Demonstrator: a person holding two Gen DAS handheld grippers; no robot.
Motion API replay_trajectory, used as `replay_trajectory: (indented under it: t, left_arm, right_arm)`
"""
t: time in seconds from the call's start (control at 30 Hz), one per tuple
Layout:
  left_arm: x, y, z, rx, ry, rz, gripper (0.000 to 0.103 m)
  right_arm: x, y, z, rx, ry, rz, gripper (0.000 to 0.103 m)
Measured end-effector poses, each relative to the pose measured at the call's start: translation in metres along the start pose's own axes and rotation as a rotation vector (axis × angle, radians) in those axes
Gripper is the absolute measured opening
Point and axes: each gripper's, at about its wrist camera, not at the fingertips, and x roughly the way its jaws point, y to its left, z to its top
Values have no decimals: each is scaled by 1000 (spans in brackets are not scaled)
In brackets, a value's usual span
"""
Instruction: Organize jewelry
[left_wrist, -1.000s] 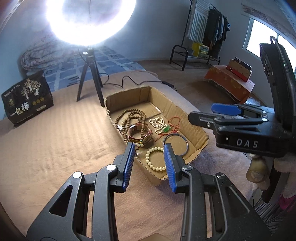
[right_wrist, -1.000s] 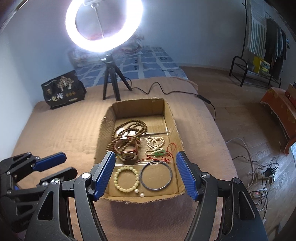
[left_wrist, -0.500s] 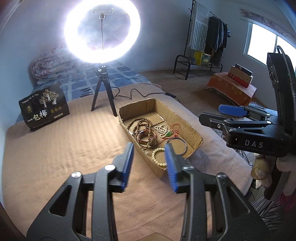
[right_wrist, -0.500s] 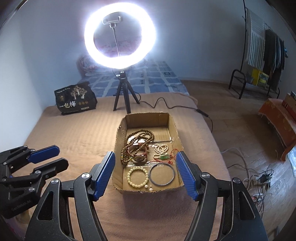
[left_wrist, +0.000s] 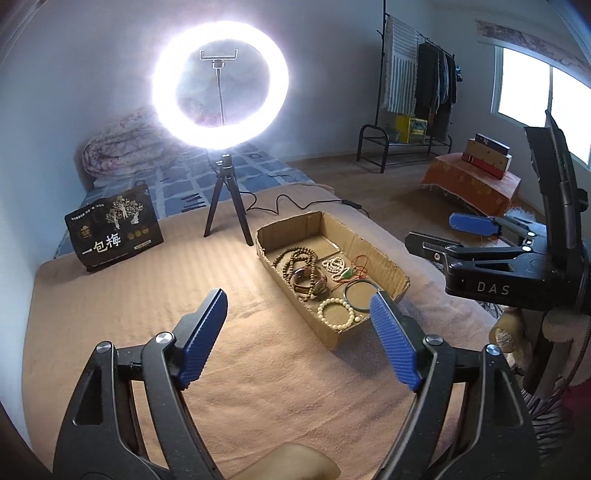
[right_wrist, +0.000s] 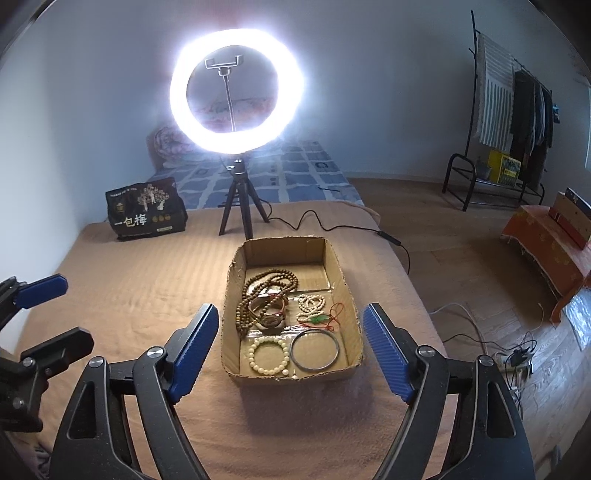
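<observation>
A shallow cardboard box (right_wrist: 352, 295) (left_wrist: 391, 269) lies on the tan bed cover. In it are a cream bead bracelet (right_wrist: 269, 356) (left_wrist: 337, 312), a metal bangle (right_wrist: 314, 350) (left_wrist: 360, 293), brown wooden bead strands (right_wrist: 271, 282) (left_wrist: 293, 260), a watch with brown bracelets (right_wrist: 271, 314), a small white bead string (right_wrist: 313, 302) and a green pendant on red cord (right_wrist: 320, 319). My right gripper (right_wrist: 291, 349) is open and empty, held above and short of the box. My left gripper (left_wrist: 299, 339) is open and empty, left of the box.
A lit ring light on a small tripod (right_wrist: 236, 206) stands behind the box, its cable (right_wrist: 332, 218) trailing right. A black printed bag (right_wrist: 146, 208) stands at the back left. The bed's right edge drops to a wooden floor with cables (right_wrist: 517, 354).
Both grippers have pulled back and up from the box, so it looks smaller and farther. The left gripper's jaws have opened wide. The jewelry has not moved.
</observation>
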Motion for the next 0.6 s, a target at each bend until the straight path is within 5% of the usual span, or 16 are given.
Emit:
replay_trajectory:
  t: [0.6]
  left_arm:
    - [7,-13,-8,65,31,84,89]
  right_arm:
    - [-3,3,-1,2,-24,2,81]
